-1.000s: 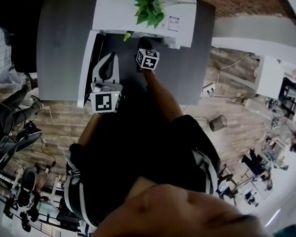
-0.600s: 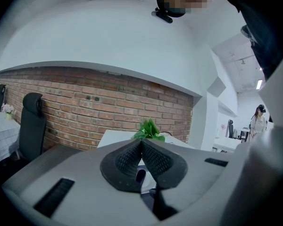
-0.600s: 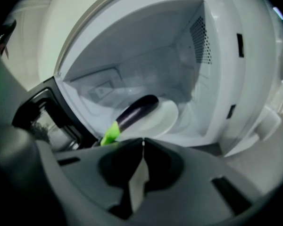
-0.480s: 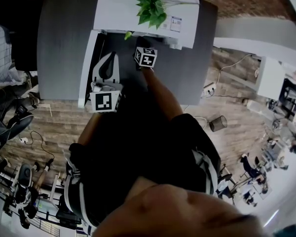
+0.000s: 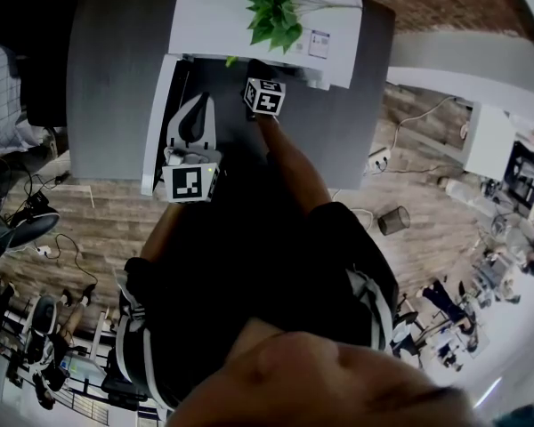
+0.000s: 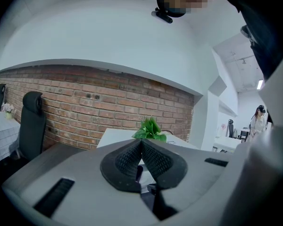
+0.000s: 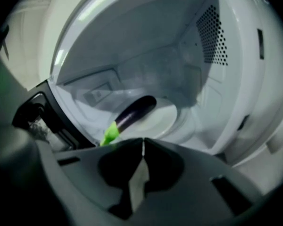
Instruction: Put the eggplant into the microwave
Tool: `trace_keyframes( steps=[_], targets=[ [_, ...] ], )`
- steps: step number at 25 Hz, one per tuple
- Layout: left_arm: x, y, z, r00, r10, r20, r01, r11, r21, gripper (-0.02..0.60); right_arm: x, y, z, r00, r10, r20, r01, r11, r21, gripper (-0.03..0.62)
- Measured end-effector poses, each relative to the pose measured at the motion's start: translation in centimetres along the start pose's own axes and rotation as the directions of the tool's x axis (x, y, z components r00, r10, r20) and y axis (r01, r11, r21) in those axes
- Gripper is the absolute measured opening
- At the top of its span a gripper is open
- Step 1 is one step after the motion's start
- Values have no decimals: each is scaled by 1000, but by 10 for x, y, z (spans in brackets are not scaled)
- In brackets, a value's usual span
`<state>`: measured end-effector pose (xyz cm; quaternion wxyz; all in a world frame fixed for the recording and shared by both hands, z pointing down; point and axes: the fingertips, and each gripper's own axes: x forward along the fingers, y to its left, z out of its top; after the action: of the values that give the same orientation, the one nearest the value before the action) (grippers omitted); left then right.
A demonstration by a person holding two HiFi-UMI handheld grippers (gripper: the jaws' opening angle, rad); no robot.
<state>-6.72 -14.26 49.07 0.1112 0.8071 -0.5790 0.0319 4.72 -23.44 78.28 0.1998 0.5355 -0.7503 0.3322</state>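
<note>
Grey table (image 5: 116, 60), eggplant (image 7: 134, 113) inside microwave (image 7: 226, 84), right hand-held gripper (image 7: 143, 142) still shut, empty

A leafy green plant (image 5: 271, 12) stands in front of a red brick wall (image 6: 85, 109), and a black office chair (image 6: 30, 124) sits beside the grey table (image 5: 116, 87). On the wood-plank floor (image 5: 98, 229) near the table are a small round waste bin (image 5: 393, 221) and a white power strip (image 5: 375, 160).

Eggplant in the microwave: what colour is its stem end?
Bright green stem end on a dark purple eggplant; clearest in the right gripper view.
</note>
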Motion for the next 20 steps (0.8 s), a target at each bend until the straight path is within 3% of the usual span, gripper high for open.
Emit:
trace_keyframes(
  steps=[20],
  targets=[
    [-9, -3, 8, 1000, 0, 26, 0, 1000, 11, 34, -9, 3, 6, 1000, 2, 10, -2, 1000, 7, 37]
  ],
)
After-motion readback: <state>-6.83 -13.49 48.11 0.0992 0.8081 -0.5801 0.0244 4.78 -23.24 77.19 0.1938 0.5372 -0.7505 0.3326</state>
